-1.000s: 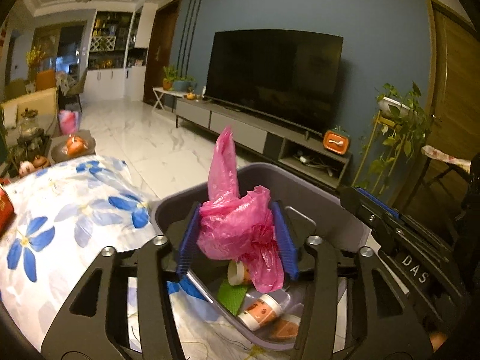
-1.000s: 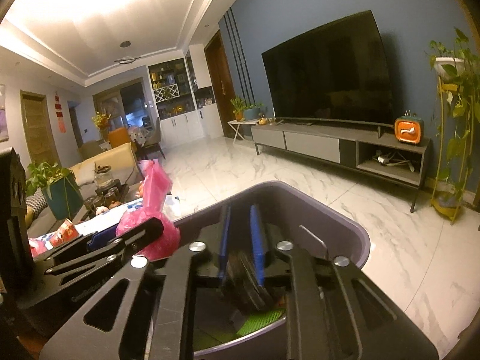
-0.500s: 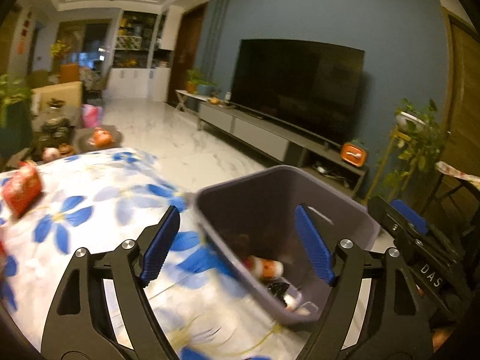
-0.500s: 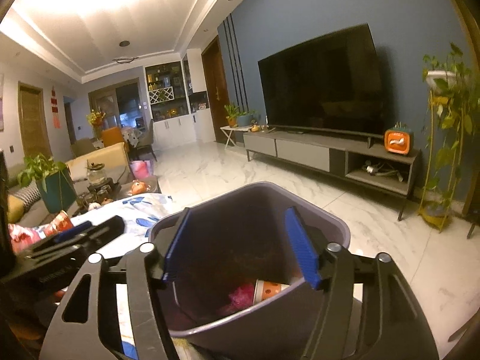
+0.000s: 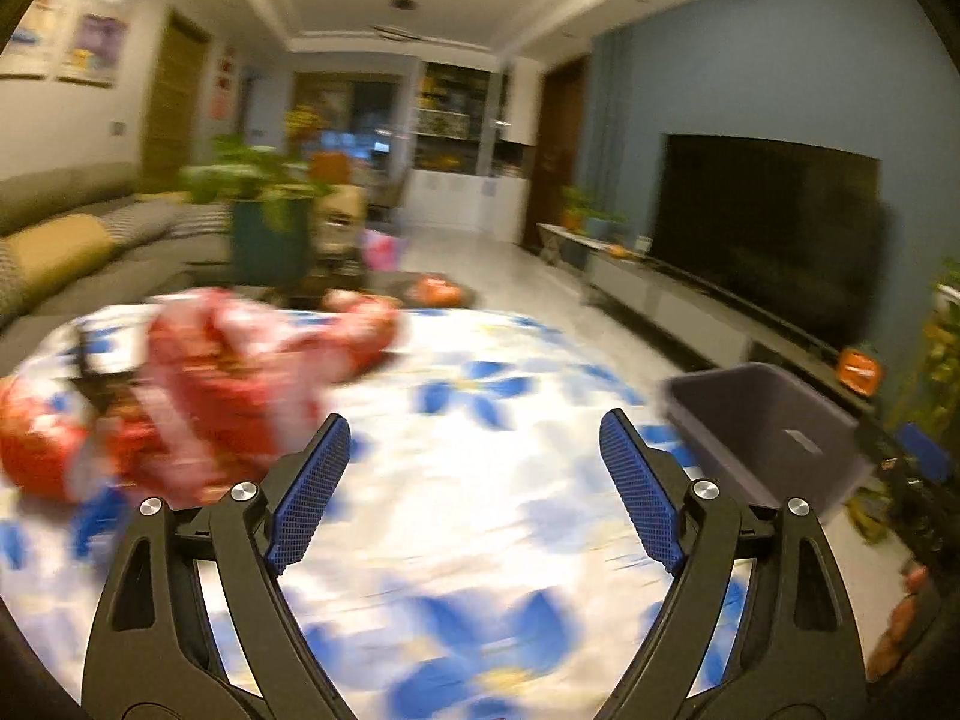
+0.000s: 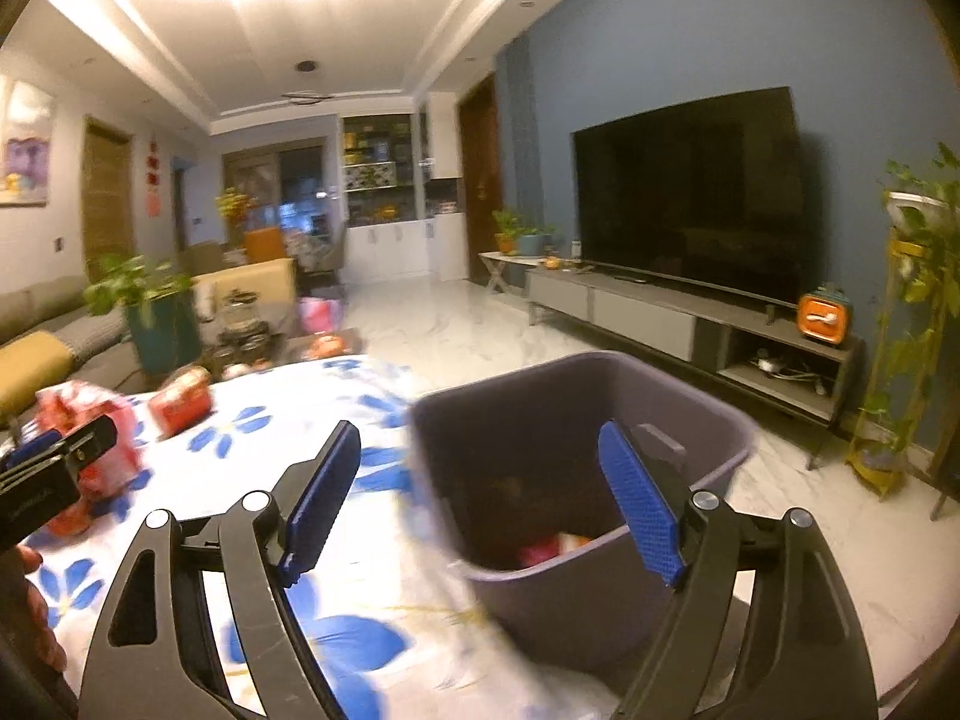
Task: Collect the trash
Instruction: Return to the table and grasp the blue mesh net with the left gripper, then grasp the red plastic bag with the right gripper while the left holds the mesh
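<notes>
A living room with a blue wall and a dark television (image 6: 690, 192) is seen behind a table covered by a white cloth with blue flowers (image 5: 480, 480). On that cloth, at its far left, a heap of red and white wrappers (image 5: 198, 396) is seen, blurred by motion, with a smaller red packet (image 6: 180, 402) lying a little apart from it. A grey bin (image 6: 576, 480) is stood at the table's right edge, and pink and orange rubbish is already visible in its bottom.

The left gripper (image 5: 474, 480) is held with its jaws spread wide and nothing between them, aimed at the cloth just right of the heap. The right gripper (image 6: 480, 492) is likewise spread and empty, poised over the bin's near rim.

The wrappers appear to be the next thing to be fetched. The left jaws would best be brought down around the bulk of the crumpled heap, not its loose edge, and closed firmly, since thin film is likely to slip or tear.
</notes>
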`<state>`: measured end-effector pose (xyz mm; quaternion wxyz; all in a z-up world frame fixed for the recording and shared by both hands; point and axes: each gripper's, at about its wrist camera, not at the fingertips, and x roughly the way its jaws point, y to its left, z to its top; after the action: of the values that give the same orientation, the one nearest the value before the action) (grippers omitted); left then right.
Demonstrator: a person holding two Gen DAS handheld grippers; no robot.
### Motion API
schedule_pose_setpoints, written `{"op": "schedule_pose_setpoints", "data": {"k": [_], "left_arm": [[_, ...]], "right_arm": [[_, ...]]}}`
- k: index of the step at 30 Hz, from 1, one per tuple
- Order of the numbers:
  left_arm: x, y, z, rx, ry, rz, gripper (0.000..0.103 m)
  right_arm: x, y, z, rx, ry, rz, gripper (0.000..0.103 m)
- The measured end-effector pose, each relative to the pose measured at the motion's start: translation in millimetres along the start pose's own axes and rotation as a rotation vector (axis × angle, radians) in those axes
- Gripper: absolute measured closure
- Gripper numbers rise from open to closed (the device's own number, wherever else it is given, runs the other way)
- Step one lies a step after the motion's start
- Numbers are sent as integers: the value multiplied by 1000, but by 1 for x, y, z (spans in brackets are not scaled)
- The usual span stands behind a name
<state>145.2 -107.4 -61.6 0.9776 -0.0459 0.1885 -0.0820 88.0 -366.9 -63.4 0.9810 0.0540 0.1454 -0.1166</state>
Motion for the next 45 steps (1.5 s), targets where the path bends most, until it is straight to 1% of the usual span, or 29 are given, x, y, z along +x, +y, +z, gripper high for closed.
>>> {"op": "schedule_pose_setpoints", "data": {"k": [3, 6, 9, 13, 15, 17, 20, 23, 26, 28, 29, 30, 31, 32, 34, 35, 36, 40, 43, 45], "left_arm": [[-21, 41, -9, -18, -21, 135, 20], [-40, 74, -17, -53, -24, 218, 20], [-54, 108, -25, -91, -17, 266, 20], [-64, 137, -32, -111, -3, 298, 20], [-71, 148, -37, -118, -7, 301, 20], [-72, 152, -39, -114, -5, 288, 20], [-63, 155, -40, -80, 18, 255, 20], [-53, 154, -42, -57, 38, 249, 21], [-43, 159, -41, -57, 68, 229, 30], [-36, 163, -42, -67, 106, 205, 45], [-31, 165, -42, -75, 131, 198, 49], [-26, 168, -42, -84, 151, 191, 56], [-24, 169, -42, -88, 159, 186, 61], [-23, 170, -42, -90, 165, 181, 65], [-20, 170, -42, -77, 166, 178, 85], [-20, 169, -41, -68, 164, 173, 90], [-20, 168, -41, -62, 164, 167, 99], [-28, 170, -42, -79, 150, 133, 101], [-46, 178, -43, -136, 134, 92, 101], [-56, 182, -41, -159, 117, 79, 101]], "right_arm": [[-5, 28, -3, -33, 4, 64, 23], [-6, 56, -7, -50, 18, 126, 23], [-8, 89, -13, -78, 32, 196, 23], [-6, 130, -19, -109, 57, 286, 24], [-5, 145, -24, -117, 68, 324, 24], [-3, 161, -26, -128, 80, 350, 24], [-2, 177, -27, -141, 89, 374, 24], [1, 190, -29, -153, 90, 387, 24], [5, 198, -29, -163, 95, 394, 27], [9, 204, -29, -164, 104, 402, 27], [10, 206, -30, -163, 109, 408, 28], [12, 209, -29, -163, 113, 416, 29], [13, 212, -30, -165, 118, 425, 33], [15, 216, -30, -169, 124, 434, 34], [17, 224, -33, -180, 134, 460, 36], [18, 230, -34, -188, 142, 476, 38], [18, 233, -35, -193, 146, 486, 39], [20, 253, -41, -223, 172, 541, 40], [18, 262, -44, -238, 178, 567, 40], [16, 269, -46, -248, 181, 583, 40]]}}
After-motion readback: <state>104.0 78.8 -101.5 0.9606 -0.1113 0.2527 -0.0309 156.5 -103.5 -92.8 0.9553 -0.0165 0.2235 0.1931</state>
